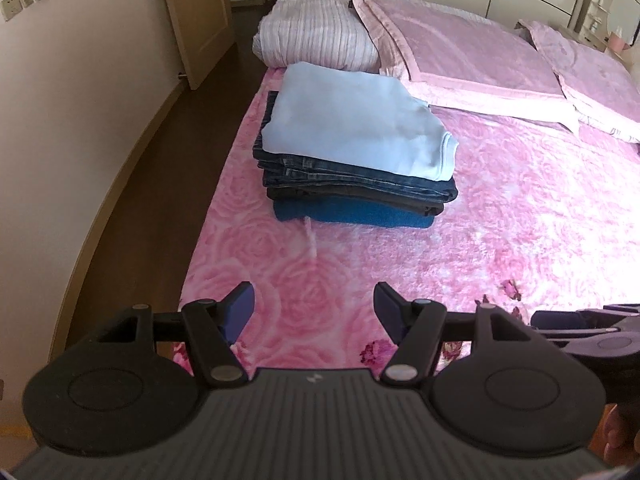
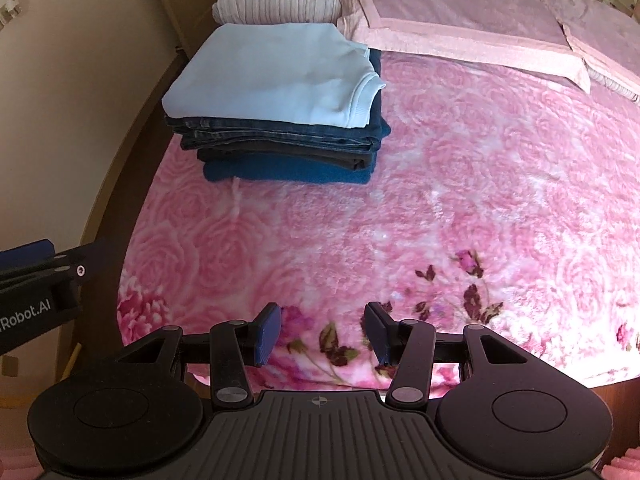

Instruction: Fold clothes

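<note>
Folded clothes (image 1: 352, 148) sit stacked; both grippers (left (image 1: 314, 312) reads "Robot.AI") gape empty, right (image 2: 322, 332).

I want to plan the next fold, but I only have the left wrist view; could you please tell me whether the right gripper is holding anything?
Observer: No, the right gripper is open, with only the pink blanket showing between its jaws.
Operator: Thank you. What lies beneath it?
Observer: A print of dark-leaved flowers near the bed's edge.
Operator: Is any unfolded garment there?
Observer: None shows; only the folded stack, where the jeans stick out past the right rear corner of the light blue top.
</note>
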`<state>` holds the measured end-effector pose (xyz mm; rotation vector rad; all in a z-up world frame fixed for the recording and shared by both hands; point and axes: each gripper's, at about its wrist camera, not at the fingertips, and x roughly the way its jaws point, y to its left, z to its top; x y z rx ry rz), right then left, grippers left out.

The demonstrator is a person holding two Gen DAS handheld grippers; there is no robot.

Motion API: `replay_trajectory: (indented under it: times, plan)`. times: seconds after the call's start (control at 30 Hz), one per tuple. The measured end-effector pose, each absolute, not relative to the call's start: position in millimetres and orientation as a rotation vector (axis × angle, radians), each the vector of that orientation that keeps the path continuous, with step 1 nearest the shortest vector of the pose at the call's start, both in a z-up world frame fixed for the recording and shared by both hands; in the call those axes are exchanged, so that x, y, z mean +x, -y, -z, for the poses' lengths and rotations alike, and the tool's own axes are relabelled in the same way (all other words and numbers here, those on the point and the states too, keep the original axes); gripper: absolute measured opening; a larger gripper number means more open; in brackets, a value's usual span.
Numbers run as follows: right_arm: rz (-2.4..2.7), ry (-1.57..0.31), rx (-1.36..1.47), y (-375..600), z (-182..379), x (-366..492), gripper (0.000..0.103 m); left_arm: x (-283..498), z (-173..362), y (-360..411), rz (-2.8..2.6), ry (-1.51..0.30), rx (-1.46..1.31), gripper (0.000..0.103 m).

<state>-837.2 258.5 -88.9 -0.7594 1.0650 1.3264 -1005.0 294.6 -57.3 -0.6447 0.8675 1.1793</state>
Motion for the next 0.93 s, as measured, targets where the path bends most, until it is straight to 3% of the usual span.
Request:
replay_trajectory:
  times: [0.93]
  plan:
    - [-1.24,-1.076,-0.715,-295.0,84.2,-847.2,0.05,-996.7,52.5,-340.9,-1.117,-0.867,-0.549,0.063]
